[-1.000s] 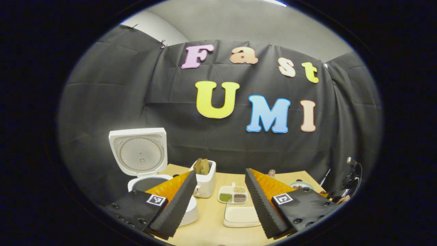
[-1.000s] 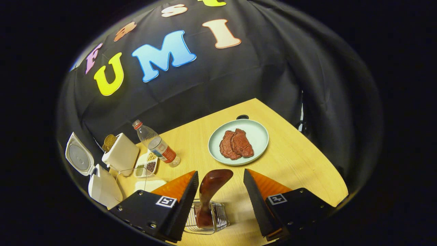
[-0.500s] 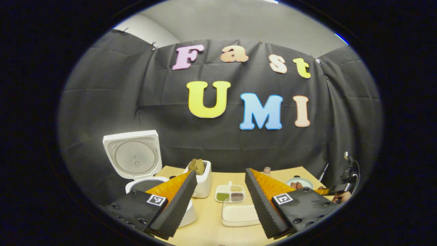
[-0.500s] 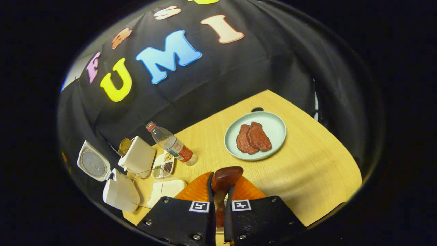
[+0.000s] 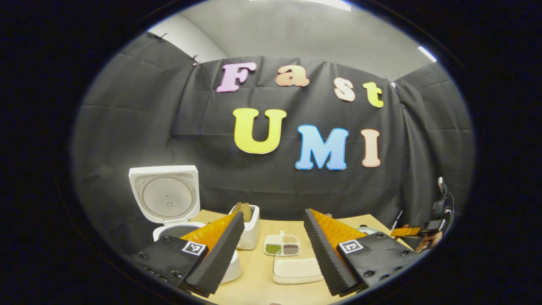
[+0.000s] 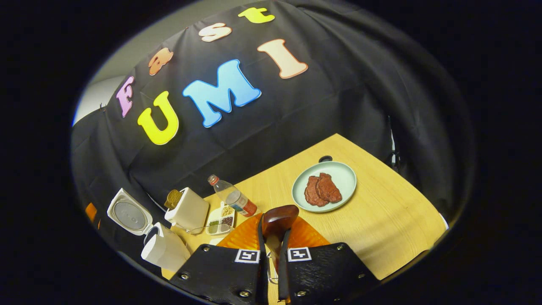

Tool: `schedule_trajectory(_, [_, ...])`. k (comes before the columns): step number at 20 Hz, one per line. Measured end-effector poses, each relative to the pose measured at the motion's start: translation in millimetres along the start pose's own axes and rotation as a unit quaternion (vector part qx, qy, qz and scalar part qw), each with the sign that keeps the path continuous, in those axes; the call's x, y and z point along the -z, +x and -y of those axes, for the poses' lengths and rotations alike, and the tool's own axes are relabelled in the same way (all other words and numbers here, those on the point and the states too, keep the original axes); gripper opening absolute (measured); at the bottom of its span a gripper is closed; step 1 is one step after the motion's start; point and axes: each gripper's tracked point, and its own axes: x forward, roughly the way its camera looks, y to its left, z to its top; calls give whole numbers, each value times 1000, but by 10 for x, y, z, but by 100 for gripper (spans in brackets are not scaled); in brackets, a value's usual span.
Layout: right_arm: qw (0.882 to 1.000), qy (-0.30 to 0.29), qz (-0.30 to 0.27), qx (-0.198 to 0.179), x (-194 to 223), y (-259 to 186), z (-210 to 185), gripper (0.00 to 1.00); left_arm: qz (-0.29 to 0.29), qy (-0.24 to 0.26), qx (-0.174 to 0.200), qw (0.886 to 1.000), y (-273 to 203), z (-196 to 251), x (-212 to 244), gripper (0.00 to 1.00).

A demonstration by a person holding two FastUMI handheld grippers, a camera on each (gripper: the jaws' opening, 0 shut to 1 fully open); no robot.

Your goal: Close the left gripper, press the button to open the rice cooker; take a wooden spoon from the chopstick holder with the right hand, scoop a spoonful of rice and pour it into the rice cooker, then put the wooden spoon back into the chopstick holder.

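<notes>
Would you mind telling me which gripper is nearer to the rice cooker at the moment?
Left. The left gripper hovers right beside the open rice cooker, one finger overlapping its pot. The right gripper, shut on the wooden spoon, sits across the table, far from it.

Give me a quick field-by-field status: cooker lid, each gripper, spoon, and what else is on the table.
rice cooker: lid up, pot open
left gripper: fingers apart, holding nothing, hovering near the cooker
right gripper: fingers closed on the wooden spoon
wooden spoon: upright between the right fingers, bowl end up
chopstick holder: wire rim barely visible under the right gripper
rice tray: on the table in front of the left gripper
divided grain dish: behind the tray
plate: holds two pieces of meat
bottle: lying by the grain dish
</notes>
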Motion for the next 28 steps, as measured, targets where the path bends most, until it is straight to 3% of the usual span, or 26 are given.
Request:
schedule_trajectory(6, [997,-44,41,-42,-321,-194,-720,10,11,-6,3,1000,-54,-219,-20,96])
schedule_trajectory(8, [996,-62,45,-51,-326,-128,-926,9,21,-5,4,1000,-88,-308,-46,100])
schedule_trajectory(14, [993,-77,34,-84,-113,174,-1533,9,31,3,13,999,-197,-583,-19,96])
schedule_trajectory(22, [991,-117,-13,-70,472,927,-1812,10,7,-5,4,1000,-247,-955,210,98])
schedule_trajectory(28, [981,-185,-41,-46,957,1436,-1732,9,-4,-16,-16,1000,-252,-1282,278,96])
